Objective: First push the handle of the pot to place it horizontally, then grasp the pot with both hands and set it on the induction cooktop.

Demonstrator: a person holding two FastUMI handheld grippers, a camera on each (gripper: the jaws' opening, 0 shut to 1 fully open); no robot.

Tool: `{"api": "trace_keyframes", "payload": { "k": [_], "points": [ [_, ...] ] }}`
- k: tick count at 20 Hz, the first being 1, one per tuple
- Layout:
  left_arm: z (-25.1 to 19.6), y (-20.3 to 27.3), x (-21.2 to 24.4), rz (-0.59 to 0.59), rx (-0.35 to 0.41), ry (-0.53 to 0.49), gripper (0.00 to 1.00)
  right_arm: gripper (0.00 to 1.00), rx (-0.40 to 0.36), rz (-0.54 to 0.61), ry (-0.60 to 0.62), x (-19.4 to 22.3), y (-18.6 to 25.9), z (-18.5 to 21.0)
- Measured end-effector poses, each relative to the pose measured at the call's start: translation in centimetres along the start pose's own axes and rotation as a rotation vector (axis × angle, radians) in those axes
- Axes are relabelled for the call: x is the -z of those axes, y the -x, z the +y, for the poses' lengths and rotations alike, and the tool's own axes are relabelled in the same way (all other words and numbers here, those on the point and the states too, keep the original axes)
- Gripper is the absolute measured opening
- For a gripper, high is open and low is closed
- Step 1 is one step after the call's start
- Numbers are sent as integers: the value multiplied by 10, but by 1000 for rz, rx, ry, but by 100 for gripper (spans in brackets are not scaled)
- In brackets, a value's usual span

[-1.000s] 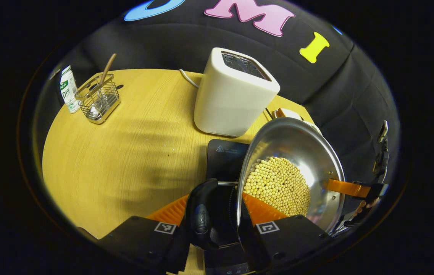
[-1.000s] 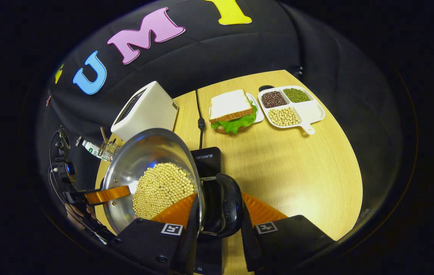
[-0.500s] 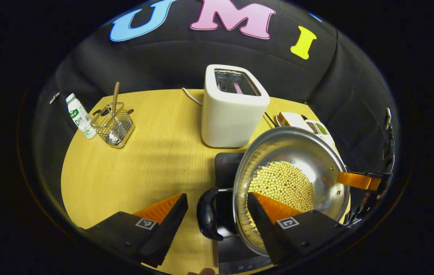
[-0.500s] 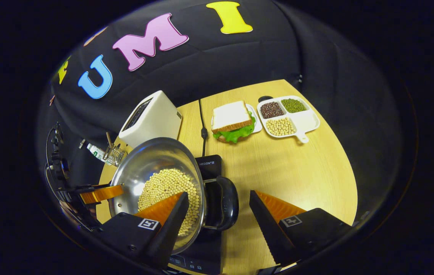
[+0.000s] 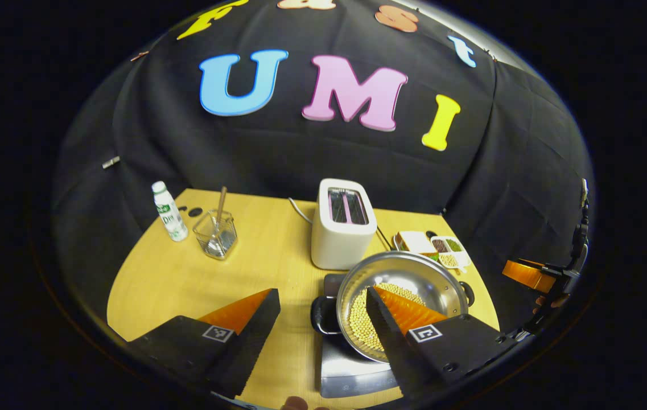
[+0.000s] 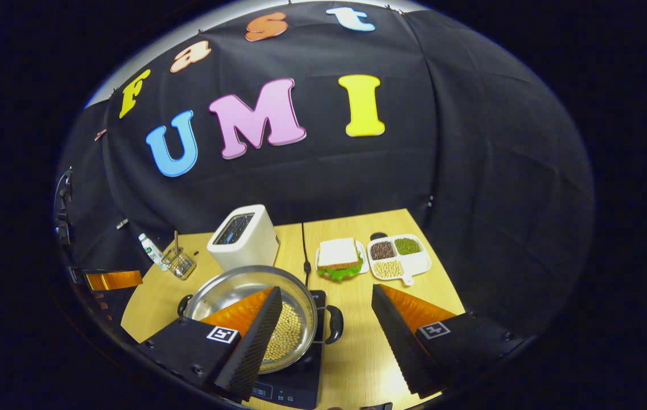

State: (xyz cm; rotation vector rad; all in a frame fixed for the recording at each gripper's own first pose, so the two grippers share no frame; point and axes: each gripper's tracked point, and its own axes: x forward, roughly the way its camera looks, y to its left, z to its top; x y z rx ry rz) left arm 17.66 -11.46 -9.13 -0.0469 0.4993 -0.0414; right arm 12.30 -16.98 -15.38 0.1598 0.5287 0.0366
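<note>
Shiny steel pot (image 5: 403, 285) of yellow beans sits on black induction cooktop (image 5: 351, 373), task looks done. Left gripper (image 5: 323, 319), right gripper (image 6: 326, 319) both spread, empty. Likely heavy, slick; grip black side handles (image 6: 334, 324). Beyond: white toaster (image 5: 343, 225).

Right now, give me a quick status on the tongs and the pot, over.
Left tongs open, right tongs open, both clear of the handles. Pot of beans sits on the induction cooktop. Nothing in the way.

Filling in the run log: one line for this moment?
pot on cooktop | left gripper open | right gripper open | both clear of pot
</note>
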Motion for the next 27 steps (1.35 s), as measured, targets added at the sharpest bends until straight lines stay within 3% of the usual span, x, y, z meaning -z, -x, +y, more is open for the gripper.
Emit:
{"api": "trace_keyframes", "payload": {
  "k": [7, 11, 21, 27],
  "points": [
    [26, 123, -61, -252, -57, -56, 95, 98, 58, -273, 2, -74, 96, 17],
    [42, 179, -69, -350, -106, -97, 95, 98, 83, -409, 32, -97, 148, 37],
    [78, 262, -45, -496, -166, -98, 93, 98, 135, -570, 145, -79, 228, 82],
    [80, 270, -30, -553, -141, -53, 95, 98, 119, -520, 138, -55, 233, 97]
  ]
}}
